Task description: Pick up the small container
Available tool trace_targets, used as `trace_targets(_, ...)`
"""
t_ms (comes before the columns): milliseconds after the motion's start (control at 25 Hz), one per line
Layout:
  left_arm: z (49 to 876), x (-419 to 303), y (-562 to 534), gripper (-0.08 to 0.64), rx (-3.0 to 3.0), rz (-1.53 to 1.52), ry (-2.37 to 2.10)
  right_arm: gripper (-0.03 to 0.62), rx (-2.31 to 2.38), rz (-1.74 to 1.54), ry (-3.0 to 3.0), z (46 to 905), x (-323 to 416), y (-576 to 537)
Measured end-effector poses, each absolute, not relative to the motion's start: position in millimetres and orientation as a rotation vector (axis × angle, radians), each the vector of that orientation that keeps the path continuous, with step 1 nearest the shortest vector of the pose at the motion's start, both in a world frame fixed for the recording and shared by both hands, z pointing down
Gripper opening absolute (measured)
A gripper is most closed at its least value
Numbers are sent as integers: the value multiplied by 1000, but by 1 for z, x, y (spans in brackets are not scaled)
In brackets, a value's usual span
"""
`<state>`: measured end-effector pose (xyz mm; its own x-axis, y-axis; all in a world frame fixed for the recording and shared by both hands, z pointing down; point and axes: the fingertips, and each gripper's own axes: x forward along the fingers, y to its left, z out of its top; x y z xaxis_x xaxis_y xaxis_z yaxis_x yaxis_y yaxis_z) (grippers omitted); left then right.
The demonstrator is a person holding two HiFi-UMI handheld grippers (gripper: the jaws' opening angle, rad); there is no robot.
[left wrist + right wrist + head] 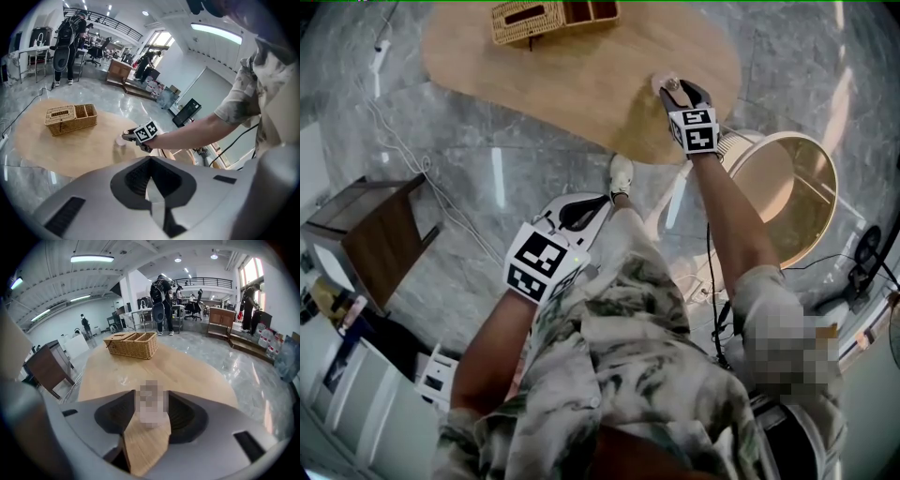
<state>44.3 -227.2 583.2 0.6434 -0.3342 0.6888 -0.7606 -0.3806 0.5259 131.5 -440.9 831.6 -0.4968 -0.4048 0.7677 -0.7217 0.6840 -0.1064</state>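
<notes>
1. The right hand-held gripper (682, 92) is at the upper right of the head view, at the end of an outstretched arm (727, 220) reaching over the wooden counter (581, 89). Its jaws are set narrow, one on each side of the container (151, 404), and they appear to press against its sides.
2. The container is at the centre of the right gripper view, directly between those jaws. It stands on the counter near the counter's right edge. It is pale and taller than it is wide, so its long axis is upright, at right angles to the line between the jaws. Judging from this, the pick-up calls for a straight upward lift and no turning of the hand.
3. The left hand-held gripper (579, 212) is at the centre left of the head view. It hangs over the floor (487, 169), close to the person's body and well apart from the container. Its jaws are together with nothing between them. The right one is far nearer to the container.
4. A wicker basket (553, 17) sits at the top centre of the head view, at the far end of the counter. It is well apart from the container.
5. No brand or label can be read. A mosaic patch covers the container in the right gripper view, and it is too small to read in the other views. The marker cube (698, 129) shows only black-and-white squares.
</notes>
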Motion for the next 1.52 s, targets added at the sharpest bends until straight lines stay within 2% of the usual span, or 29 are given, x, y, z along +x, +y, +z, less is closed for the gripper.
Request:
trace_targets(560, 595, 35, -217, 21, 1949, 591, -874, 166, 940, 466, -2127, 843, 124, -447)
trace_targets(1040, 593, 21, -207, 21, 1951, 569, -899, 160, 941, 502, -2086, 838, 124, -444)
trace_targets(1520, 572, 15, -195, 21, 1990, 531, -929, 160, 916, 465, -2124, 789, 120, -428)
